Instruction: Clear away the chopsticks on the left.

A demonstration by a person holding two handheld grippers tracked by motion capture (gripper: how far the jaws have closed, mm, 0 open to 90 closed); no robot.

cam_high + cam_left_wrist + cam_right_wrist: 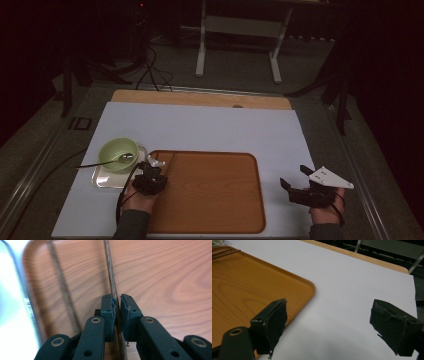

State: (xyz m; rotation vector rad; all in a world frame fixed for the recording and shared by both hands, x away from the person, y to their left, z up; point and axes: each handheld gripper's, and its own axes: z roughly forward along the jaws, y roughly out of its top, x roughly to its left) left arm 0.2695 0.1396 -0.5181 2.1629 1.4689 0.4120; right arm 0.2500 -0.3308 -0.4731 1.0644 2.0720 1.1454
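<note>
A dark wooden chopstick (109,270) lies along the brown wooden tray (162,277) and runs between the jaws of my left gripper (118,298). The jaws stand only slightly apart, with a thin gap beside the stick, so the pads do not press on it. A second chopstick (58,280) lies on the tray to its left. In the high view my left gripper (158,167) is low over the tray's (210,195) near-left corner. My right gripper (292,176) rests to the right of the tray, wide open and holding nothing (328,312).
A green bowl (118,154) with a spoon (102,163) in it sits on a small metal tray (102,180) just left of the wooden tray. A white mat (200,130) covers the table. A frame's legs stand on the floor beyond.
</note>
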